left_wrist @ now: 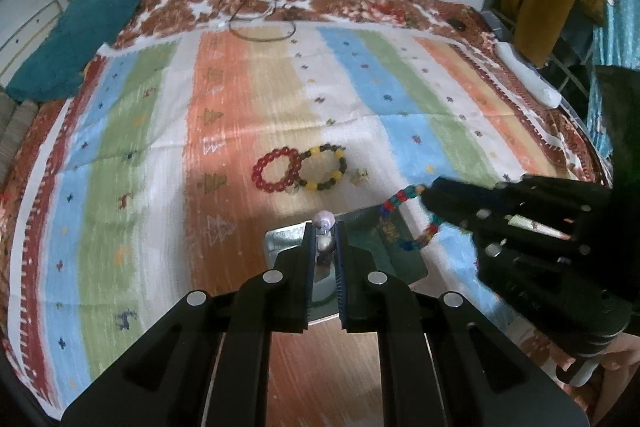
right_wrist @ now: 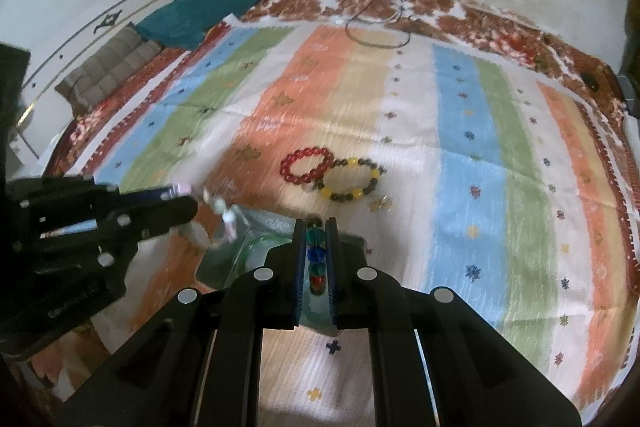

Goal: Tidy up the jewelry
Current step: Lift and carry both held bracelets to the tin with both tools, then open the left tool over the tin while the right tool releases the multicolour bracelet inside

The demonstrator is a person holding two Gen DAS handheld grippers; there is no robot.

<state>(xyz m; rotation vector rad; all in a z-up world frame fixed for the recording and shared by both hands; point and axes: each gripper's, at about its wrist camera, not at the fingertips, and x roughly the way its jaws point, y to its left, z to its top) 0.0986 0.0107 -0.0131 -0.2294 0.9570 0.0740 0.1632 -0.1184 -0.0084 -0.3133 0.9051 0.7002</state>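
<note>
My left gripper (left_wrist: 324, 227) is shut on a pale pink and white bead bracelet (left_wrist: 323, 221), held over a shiny open box (left_wrist: 280, 241). My right gripper (left_wrist: 426, 199) comes in from the right, shut on a multicoloured bead bracelet (left_wrist: 404, 219) that dangles over the box's right side. In the right wrist view, coloured beads (right_wrist: 316, 255) sit between the right gripper's (right_wrist: 316, 223) fingers, and the left gripper (right_wrist: 194, 201) holds the pale bracelet (right_wrist: 224, 215) above the box (right_wrist: 240, 259). A red bracelet (left_wrist: 276, 169) and a yellow-and-dark bracelet (left_wrist: 324, 167) lie touching on the cloth beyond.
A striped cloth (left_wrist: 400, 99) covers the bed. A small pale trinket (left_wrist: 362, 175) lies right of the yellow bracelet. A teal pillow (left_wrist: 80, 35) is at the far left, cables (left_wrist: 260, 19) trail at the far edge, and a white object (left_wrist: 528, 75) lies at the right edge.
</note>
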